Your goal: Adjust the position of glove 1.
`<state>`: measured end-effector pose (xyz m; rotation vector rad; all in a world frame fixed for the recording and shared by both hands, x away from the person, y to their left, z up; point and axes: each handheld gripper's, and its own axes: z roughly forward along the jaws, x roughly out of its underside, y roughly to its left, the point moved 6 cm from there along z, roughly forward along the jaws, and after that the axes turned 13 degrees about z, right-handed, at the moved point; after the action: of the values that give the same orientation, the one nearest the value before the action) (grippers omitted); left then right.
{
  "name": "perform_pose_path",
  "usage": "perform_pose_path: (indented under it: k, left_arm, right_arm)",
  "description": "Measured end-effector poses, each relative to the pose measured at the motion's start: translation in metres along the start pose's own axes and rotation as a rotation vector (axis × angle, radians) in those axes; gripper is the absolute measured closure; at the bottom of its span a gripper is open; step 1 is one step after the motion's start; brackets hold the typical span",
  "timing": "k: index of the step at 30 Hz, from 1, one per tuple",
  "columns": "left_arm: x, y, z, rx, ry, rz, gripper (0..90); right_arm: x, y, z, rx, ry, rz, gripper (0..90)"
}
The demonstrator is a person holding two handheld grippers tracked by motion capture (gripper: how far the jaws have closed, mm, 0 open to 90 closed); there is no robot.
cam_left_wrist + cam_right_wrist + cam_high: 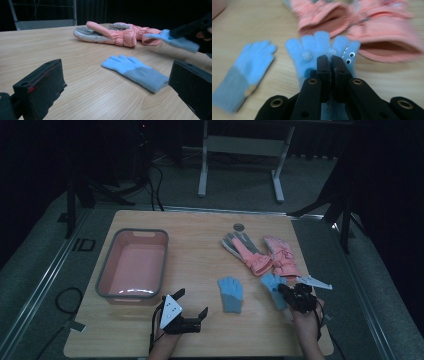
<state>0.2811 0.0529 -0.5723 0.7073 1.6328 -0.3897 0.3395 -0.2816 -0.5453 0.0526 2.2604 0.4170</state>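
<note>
Two light blue knit gloves are here. One blue glove (pixel 231 293) (pixel 135 71) (pixel 249 67) lies flat near the table's front middle. My right gripper (pixel 290 292) (pixel 330 62) is shut on the second blue glove (pixel 274 287) (pixel 312 47), which has googly eyes on it. In the left gripper view this glove (pixel 180 41) hangs just off the wood. My left gripper (pixel 191 302) (pixel 116 85) stands open low over the table, left of the flat glove, with nothing between its jaws.
A pair of pink padded gloves (pixel 250 251) (pixel 110 33) (pixel 384 32) lies behind the blue ones at the right. A pink basin with a grey rim (pixel 107 265) stands at the table's left. Bare wood lies between the basin and the gloves.
</note>
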Motion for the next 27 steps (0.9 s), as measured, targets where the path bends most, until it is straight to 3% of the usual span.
perform_pose_path:
  k: [1,3,5,7,9,13,16,19,22,24,27]
  left_arm:
    - [0.000,0.000,0.000,-0.001,0.001,0.001,0.3]
    - [0.000,0.000,0.000,-0.001,0.002,-0.001,0.3]
    - [0.000,0.000,0.000,0.000,0.002,0.001,0.3]
    - [0.000,0.000,0.000,0.002,0.004,0.001,0.3]
    - [0.000,0.000,0.000,0.002,0.004,0.000,0.3]
    - [0.000,0.000,0.000,0.001,0.004,-0.004,0.3]
    - [0.000,0.000,0.000,0.002,0.003,-0.002,0.3]
    - [0.000,0.000,0.000,0.004,0.004,0.000,0.3]
    - [0.000,0.000,0.000,0.004,0.004,-0.001,0.3]
    - [0.000,0.000,0.000,0.006,0.003,-0.001,0.3]
    - [0.000,-0.001,0.001,0.011,0.005,0.004,0.3]
  right_arm:
    - [0.004,0.000,-0.002,0.035,-0.016,0.018,85.9]
    - [0.013,0.002,-0.005,0.053,-0.030,0.083,85.9]
    - [0.019,0.003,-0.005,0.105,-0.053,0.082,86.0]
    - [0.024,0.002,-0.004,0.102,-0.058,0.142,85.9]
    - [0.027,0.001,0.001,0.135,-0.067,0.130,85.9]
    - [0.037,-0.003,0.010,0.163,-0.057,0.179,85.8]
    - [0.045,-0.007,0.016,0.199,-0.070,0.169,85.8]
    - [0.047,-0.009,0.020,0.193,-0.058,0.183,84.4]
    - [0.042,-0.008,0.017,0.189,-0.047,0.167,72.7]
    - [0.035,-0.008,0.012,0.183,-0.050,0.137,69.0]
    - [0.015,-0.007,0.000,0.115,-0.062,0.042,62.6]
